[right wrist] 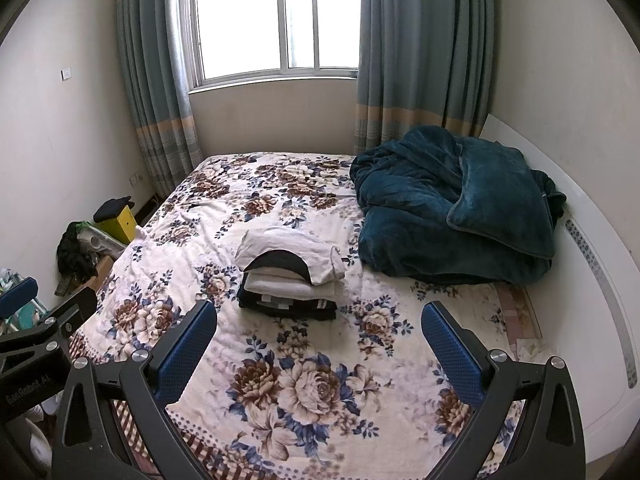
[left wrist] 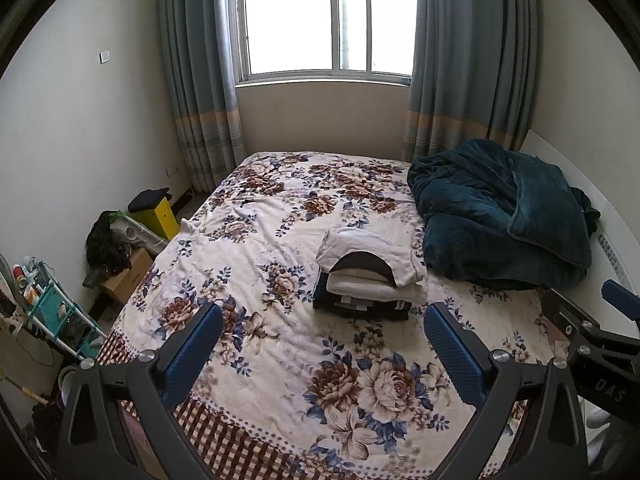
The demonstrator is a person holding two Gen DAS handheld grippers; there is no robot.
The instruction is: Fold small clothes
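A stack of folded clothes [left wrist: 370, 276] sits in the middle of the floral bedspread [left wrist: 280, 360]: a white top with a dark collar over white and dark garments. It also shows in the right wrist view [right wrist: 290, 276]. My left gripper [left wrist: 324, 320] is open and empty, held above the bed short of the stack. My right gripper [right wrist: 320, 318] is open and empty too, beside the left one. The right gripper's finger shows at the right edge of the left wrist view [left wrist: 620, 300].
A crumpled teal blanket [left wrist: 500, 216] lies at the bed's back right, by the white headboard [right wrist: 592, 280]. Left of the bed on the floor stand a yellow box [left wrist: 158, 216], a cardboard box [left wrist: 128, 276] and a teal rack [left wrist: 52, 304]. A curtained window [left wrist: 324, 20] is behind.
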